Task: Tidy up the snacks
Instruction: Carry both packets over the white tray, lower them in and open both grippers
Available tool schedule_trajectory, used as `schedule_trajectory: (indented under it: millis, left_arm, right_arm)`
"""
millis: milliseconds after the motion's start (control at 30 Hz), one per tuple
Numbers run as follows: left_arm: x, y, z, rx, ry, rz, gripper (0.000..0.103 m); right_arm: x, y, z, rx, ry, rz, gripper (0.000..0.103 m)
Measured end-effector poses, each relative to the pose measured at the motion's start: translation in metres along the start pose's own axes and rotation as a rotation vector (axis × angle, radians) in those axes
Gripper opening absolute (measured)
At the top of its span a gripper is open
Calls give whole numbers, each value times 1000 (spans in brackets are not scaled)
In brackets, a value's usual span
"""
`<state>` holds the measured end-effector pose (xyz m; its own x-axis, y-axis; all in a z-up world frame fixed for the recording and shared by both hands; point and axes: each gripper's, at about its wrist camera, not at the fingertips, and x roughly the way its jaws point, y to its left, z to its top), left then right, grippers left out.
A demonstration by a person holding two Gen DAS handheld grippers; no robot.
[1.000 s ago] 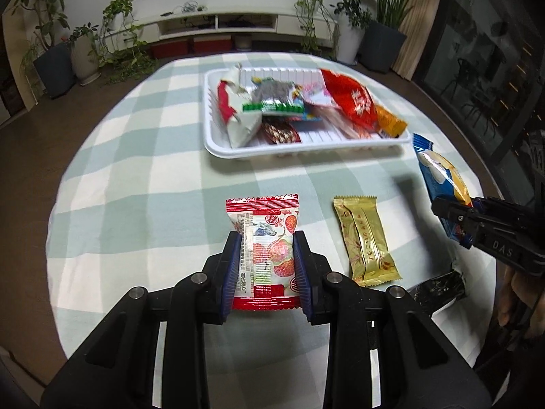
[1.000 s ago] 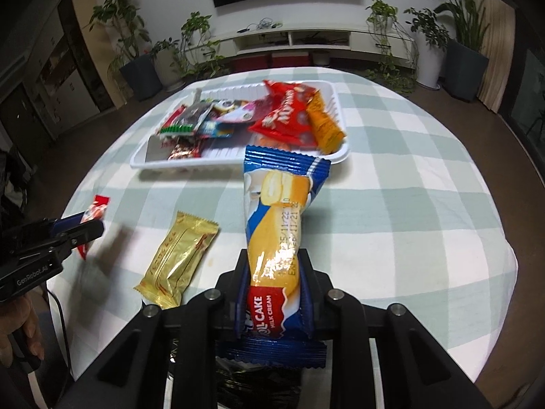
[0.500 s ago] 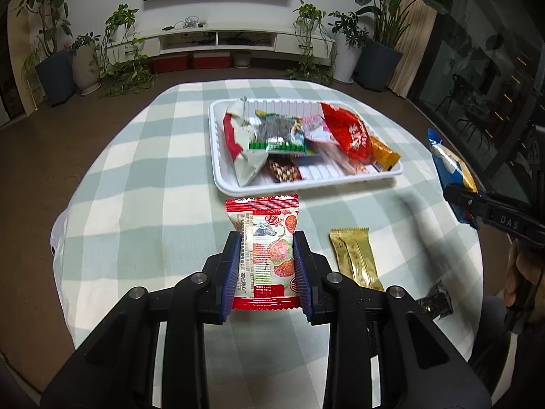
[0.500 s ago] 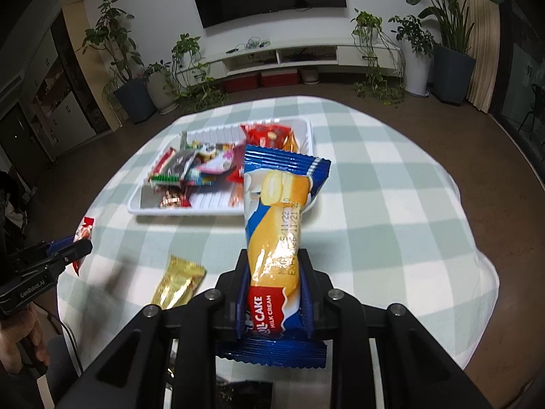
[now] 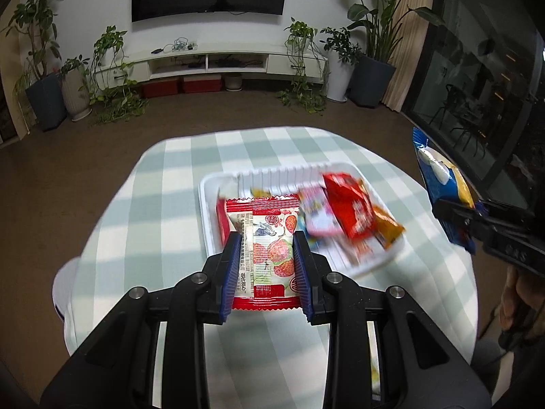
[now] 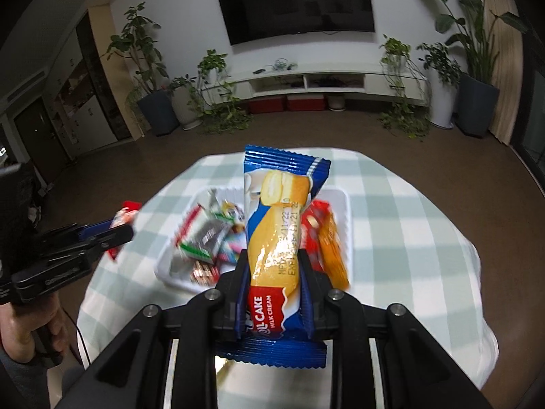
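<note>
A: What do the left tongs [image 5: 265, 238] have hold of?

B: A red-and-white strawberry snack packet [image 5: 264, 252]. The blue pads are nearly closed and press on both of its long edges. In the left wrist view it sits at the centre of the frame, in front of the white tray [image 5: 207, 204].

A: And the right tongs [image 6: 274, 259]?

B: Also narrowed to a slim gap, clamped on a blue roll cake packet [image 6: 279, 225] printed "MILK CREAM". The packet stands up from the pads to the middle of the right wrist view and hides part of the tray behind it.

A: Where is the tray?

B: On the bench [image 5: 163, 211], which wears a green-and-white checked cloth. In the left wrist view the tray lies right of centre. It holds a red packet [image 5: 351, 204], an orange packet [image 5: 386, 230] at its right end, and a pink-and-white one [image 5: 318, 214] between the red one and the held snack. All are blurred.

A: Can each pair of tongs see the other?

B: Yes. The cake packet shows at the right edge of the left wrist view. The strawberry packet shows at mid-left of the right wrist view, with a hand [image 6: 30, 334] at lower left gripping the handle.
</note>
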<state>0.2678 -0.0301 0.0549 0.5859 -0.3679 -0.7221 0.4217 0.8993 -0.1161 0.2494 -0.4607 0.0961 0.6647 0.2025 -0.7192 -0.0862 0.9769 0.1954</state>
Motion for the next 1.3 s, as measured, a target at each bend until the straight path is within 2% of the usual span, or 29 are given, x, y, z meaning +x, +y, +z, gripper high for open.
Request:
schedule_trajectory:
  millis: [100, 233, 633, 967, 1133, 1300]
  left_arm:
    - [26, 2, 24, 4, 25, -6, 28]
    - [65, 5, 34, 4, 67, -8, 28]
    - [143, 4, 13, -26, 141, -26, 28]
    - [156, 7, 4, -23, 137, -15, 29]
    - [149, 8, 4, -26, 124, -13, 32]
    - [142, 11, 2, -33, 116, 0, 45]
  right_arm:
    - [26, 6, 13, -6, 39, 17, 27]
    - [65, 10, 18, 1, 94, 30, 27]
    - [139, 19, 2, -13, 213, 5, 27]
    - [158, 14, -11, 4, 240, 1, 28]
    - [151, 15, -8, 8, 228, -5, 35]
    - [141, 14, -9, 6, 212, -11, 43]
